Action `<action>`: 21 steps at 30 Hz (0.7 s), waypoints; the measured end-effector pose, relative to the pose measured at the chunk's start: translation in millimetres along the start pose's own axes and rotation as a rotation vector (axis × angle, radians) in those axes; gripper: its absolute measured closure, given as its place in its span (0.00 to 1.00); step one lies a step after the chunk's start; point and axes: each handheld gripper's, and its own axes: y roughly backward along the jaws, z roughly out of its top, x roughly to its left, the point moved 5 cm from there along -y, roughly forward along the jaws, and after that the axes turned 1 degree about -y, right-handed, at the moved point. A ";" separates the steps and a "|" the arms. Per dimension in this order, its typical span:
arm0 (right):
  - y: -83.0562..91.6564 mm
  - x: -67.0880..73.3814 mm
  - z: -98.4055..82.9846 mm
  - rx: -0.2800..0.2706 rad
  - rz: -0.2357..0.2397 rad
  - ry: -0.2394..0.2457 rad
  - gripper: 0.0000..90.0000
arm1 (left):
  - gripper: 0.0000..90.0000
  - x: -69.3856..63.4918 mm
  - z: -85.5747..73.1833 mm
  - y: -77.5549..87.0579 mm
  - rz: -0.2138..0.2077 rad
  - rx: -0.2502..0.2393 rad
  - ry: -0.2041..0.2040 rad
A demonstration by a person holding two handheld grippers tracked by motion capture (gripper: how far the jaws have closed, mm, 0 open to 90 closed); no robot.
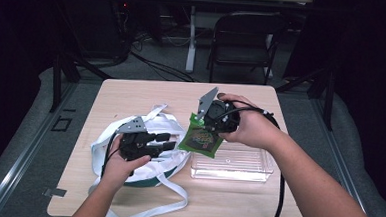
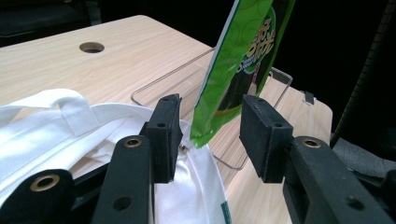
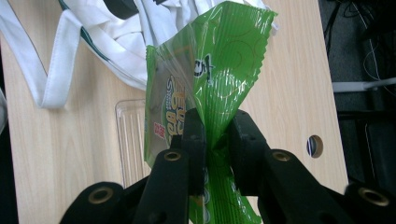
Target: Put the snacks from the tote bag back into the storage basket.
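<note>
A clear plastic tray (image 1: 233, 163) sits on the pale wooden worktop (image 1: 131, 93), with a dark folding chair (image 1: 244, 38) standing beyond its far edge.

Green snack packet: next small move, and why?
Probably lower the green snack packet toward the white tote bag. The right gripper is clamped on the packet's crimped edge, so it hangs above the table beside the clear tray. The left gripper sits at the bag's rim, jaws apart, the packet's lower corner between them untouched.
</note>
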 end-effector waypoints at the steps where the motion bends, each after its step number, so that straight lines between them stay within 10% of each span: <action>1: 0.4 -0.8 -1.2 0.006 -0.003 0.000 0.87 | 0.65 0.4 -0.2 0.1 0.002 0.001 0.001; 21: -0.4 -21.4 -28.5 0.070 -0.053 -0.041 0.86 | 0.64 6.9 -1.9 2.2 0.019 0.001 0.010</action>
